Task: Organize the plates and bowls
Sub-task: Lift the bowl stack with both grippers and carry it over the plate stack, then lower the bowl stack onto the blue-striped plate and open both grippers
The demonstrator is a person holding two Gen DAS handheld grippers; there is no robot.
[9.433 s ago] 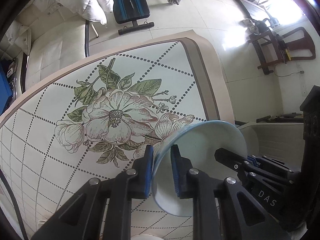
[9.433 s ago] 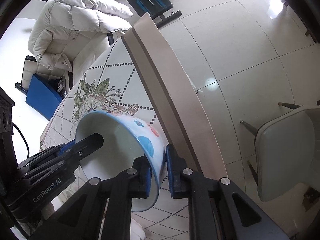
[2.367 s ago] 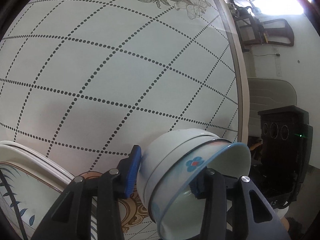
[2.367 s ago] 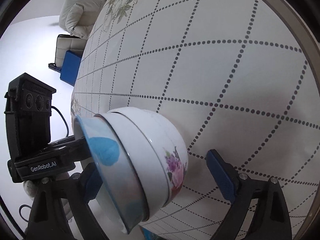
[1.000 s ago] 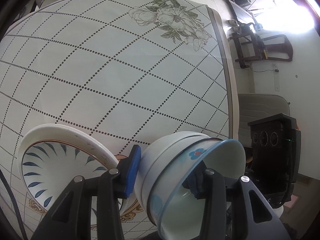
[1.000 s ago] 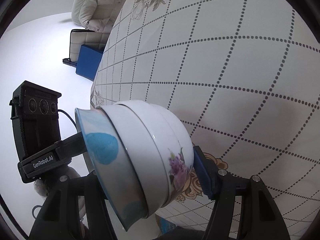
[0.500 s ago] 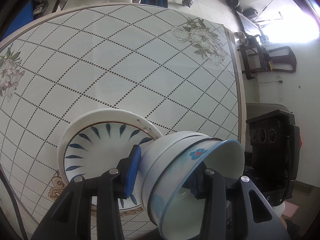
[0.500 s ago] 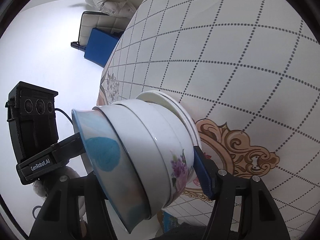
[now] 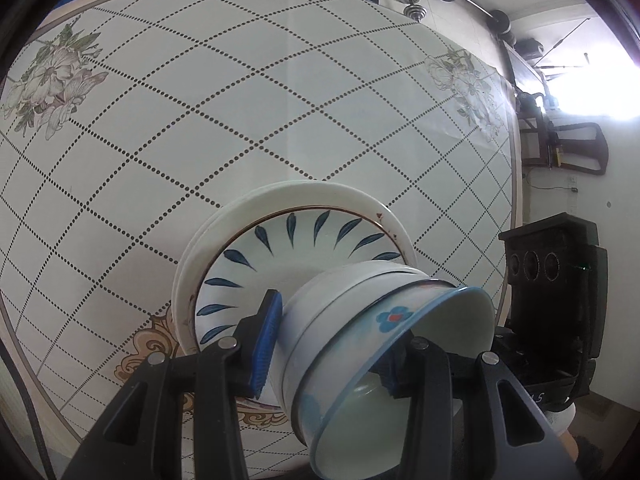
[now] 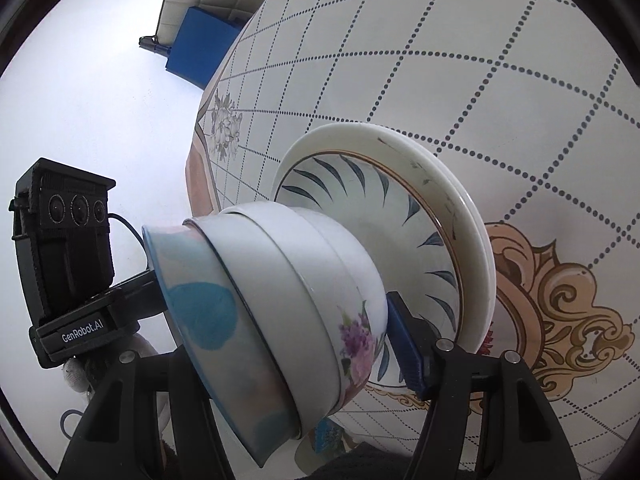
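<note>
Both grippers hold one nested stack of bowls (image 9: 360, 344) from opposite sides; it also shows in the right wrist view (image 10: 280, 308). The inner bowl has a blue rim and blue flower marks, the outer white one a purple flower. My left gripper (image 9: 332, 348) is shut on the stack, as is my right gripper (image 10: 288, 336). The stack hangs just above a stack of plates (image 9: 296, 240) with blue leaf marks, seen also in the right wrist view (image 10: 400, 216). Whether the bowls touch the plates I cannot tell.
The plates sit near the front edge of a table (image 9: 200, 100) with a dotted-diamond cloth and flower prints. Dumbbells (image 9: 414, 10) and a dark chair (image 9: 560, 148) stand beyond the table. A blue box (image 10: 200, 52) is on the floor.
Both grippers carried the bowl stack back over the table until the plate stack came under it. Their hold on the bowls has not changed over the last second.
</note>
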